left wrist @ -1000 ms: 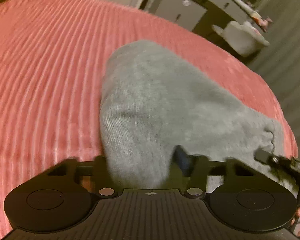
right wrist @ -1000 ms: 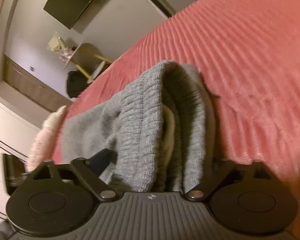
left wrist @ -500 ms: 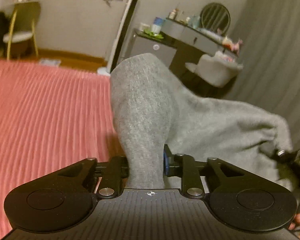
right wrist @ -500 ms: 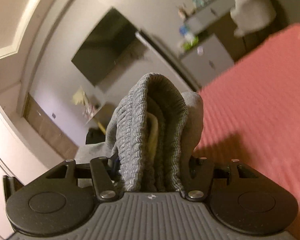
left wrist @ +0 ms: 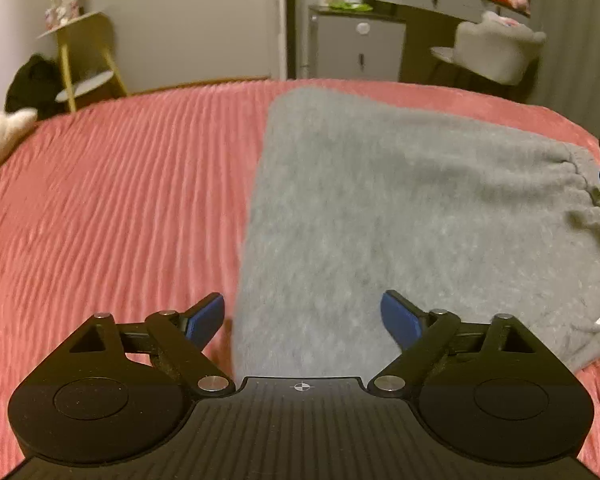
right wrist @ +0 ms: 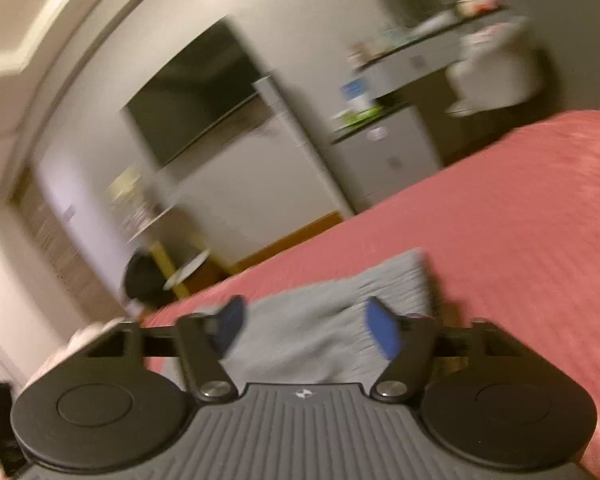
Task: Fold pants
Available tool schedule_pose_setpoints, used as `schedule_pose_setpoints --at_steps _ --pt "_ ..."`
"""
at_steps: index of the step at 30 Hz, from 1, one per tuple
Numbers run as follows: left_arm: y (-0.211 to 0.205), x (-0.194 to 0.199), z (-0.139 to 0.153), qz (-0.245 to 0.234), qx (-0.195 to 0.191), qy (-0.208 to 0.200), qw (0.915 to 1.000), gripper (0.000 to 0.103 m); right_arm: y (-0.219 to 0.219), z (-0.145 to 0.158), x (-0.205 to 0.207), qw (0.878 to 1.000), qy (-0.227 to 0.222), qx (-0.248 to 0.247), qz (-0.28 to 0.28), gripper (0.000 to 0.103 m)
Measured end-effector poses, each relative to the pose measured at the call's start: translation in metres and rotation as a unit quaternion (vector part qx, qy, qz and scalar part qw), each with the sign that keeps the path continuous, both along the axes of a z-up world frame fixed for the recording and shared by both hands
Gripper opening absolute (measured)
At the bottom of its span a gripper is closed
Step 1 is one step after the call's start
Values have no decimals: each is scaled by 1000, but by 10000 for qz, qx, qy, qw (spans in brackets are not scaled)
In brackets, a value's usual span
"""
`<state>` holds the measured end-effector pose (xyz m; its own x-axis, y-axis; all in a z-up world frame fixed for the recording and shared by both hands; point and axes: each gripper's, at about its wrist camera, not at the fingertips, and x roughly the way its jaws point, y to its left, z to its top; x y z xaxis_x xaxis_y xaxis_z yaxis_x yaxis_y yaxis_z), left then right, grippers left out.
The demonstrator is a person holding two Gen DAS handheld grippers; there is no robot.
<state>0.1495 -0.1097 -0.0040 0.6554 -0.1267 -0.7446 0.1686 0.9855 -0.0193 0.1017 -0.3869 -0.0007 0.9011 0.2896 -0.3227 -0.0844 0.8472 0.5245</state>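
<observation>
Bed (left wrist: 112, 208): pink ribbed spread filling the lower field of both views; it carries the garment.

Pants (left wrist: 400, 220): grey knit, lying flat as a folded slab on the bed. In the left wrist view the slab runs from 6 o'clock, at the claw, toward 12 o'clock, its long axis roughly along the line of sight, with one straight edge at about 11 o'clock and the gathered waistband (left wrist: 588, 196) out at 3 o'clock. In the right wrist view, which is blurred, the same pants (right wrist: 328, 312) show as a low grey patch directly ahead at 12 o'clock.

Left gripper (left wrist: 302, 318): jaws spread wide, released, holding nothing; it sits low and level at the near edge of the cloth, blue pads (left wrist: 206, 316) either side of that edge.

Right gripper (right wrist: 304, 330): likewise released, tilted, hovering close over the waistband end.

Judgement: both claws are equally near; any further fold would turn on regrasping this near edge.
</observation>
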Motion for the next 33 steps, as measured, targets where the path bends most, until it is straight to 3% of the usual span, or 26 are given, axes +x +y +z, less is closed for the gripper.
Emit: schedule_pose_setpoints --at_steps 4,6,12,16,20,22,25,28,31,33 --pt "31 -3 4 496 -271 178 9982 95 22 -2 5 9971 515 -555 119 56" --pt "43 -6 7 720 -158 135 9972 94 22 -6 8 9943 720 -781 -57 45" --pt "55 -25 8 718 -324 96 9968 93 19 -4 5 9966 553 -605 -88 46" --pt "50 -32 9 742 -675 94 9949 91 26 -5 2 9980 425 -472 -40 46" --pt "35 -36 18 580 -975 -115 9935 91 25 -3 -1 9992 204 -150 297 46" --pt "25 -35 19 456 -1035 -208 9934 92 30 -3 0 9983 235 -246 478 46" --pt "8 -28 7 280 -902 49 9955 94 42 -6 3 9930 473 -764 769 47" --pt "-2 -25 -12 177 -559 195 9981 97 61 -12 2 9770 647 -1763 1006 47" --pt "7 -22 -22 328 -791 235 9960 102 80 -18 -1 9603 580 -2490 1115 50" --pt "15 -22 -27 434 -1102 313 9925 103 91 -25 -5 9502 459 -2851 1174 59"
